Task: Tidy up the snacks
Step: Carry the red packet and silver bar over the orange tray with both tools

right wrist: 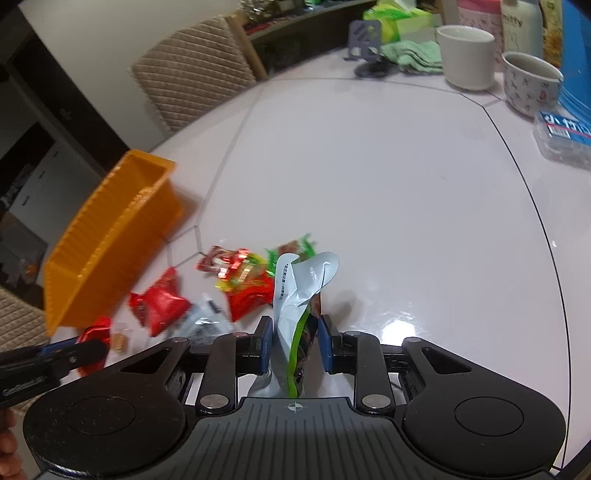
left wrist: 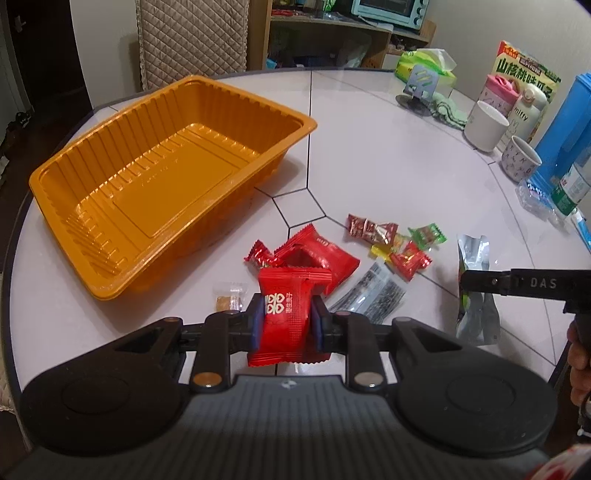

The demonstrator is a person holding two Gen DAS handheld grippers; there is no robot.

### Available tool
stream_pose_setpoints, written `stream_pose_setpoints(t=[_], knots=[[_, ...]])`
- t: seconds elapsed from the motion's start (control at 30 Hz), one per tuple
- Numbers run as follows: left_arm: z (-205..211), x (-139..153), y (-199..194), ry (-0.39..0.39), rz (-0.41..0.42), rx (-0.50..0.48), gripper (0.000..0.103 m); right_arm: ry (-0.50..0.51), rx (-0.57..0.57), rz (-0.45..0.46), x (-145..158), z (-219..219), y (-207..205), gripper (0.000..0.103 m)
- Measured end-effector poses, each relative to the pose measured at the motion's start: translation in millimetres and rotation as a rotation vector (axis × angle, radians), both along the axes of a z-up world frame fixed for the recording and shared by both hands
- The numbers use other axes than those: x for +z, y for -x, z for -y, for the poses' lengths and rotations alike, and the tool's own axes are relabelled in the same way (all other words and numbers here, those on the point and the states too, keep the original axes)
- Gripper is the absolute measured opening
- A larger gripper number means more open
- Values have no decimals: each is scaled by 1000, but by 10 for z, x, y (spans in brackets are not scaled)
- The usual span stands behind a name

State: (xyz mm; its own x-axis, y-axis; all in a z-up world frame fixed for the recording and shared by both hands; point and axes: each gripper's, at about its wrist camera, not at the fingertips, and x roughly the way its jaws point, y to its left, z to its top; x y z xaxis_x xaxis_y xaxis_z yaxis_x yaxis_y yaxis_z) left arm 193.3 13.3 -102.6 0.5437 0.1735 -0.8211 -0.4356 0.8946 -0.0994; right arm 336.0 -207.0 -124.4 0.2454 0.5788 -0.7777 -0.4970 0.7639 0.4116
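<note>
The left gripper (left wrist: 287, 319) has its jaws nearly closed, the blue pads pressed against both sides of a red snack packet (left wrist: 290, 314) printed with a gold double-happiness emblem and a column of small characters too fine to read. The right gripper (right wrist: 294, 345) has its jaws drawn in on a silver pouch (right wrist: 295, 295) with a green edge; the pouch stands up between the pads (a line of tiny print runs down its silver face, illegible). From the left wrist view the right gripper's arm shows the letters "DAS".

Just beyond the left jaws lie another red packet (left wrist: 317, 254), a small clear-wrapped biscuit (left wrist: 229, 297) and a clear packet with dark contents (left wrist: 369, 295). A little further on sits a cluster of small candies (left wrist: 391, 240) in red, green and yellow wrappers. The orange tray (left wrist: 110, 280), ribbed along its walls, stands to the left of the pile with nothing in it.

All of this rests on a pale glossy worktop (left wrist: 388, 158) crossed by thin dark lines. Along its far right edge are a white mug (left wrist: 485, 125), a patterned cup (left wrist: 519, 158), a white bottle marked "miffy" (left wrist: 526, 107), a pink-lidded cup (left wrist: 498, 92), a box with large green Chinese characters (left wrist: 528, 68), a blue container (left wrist: 569, 122), a green cloth (left wrist: 448, 109) and a small phone stand (left wrist: 419, 88). Behind stand a quilted chair (left wrist: 192, 37) and a wooden shelf bearing a light blue toaster oven (left wrist: 391, 11).
</note>
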Motion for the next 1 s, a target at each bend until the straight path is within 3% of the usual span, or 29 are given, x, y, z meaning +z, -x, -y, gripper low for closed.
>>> stream_pose_setpoints(t=[0.53, 1.0], knots=[[-80, 397, 169, -29, 62, 110, 23, -149, 239, 17, 440, -572, 160, 27], [-661, 607, 68, -73, 96, 222, 23, -266, 358, 48, 637, -1508, 0, 27]])
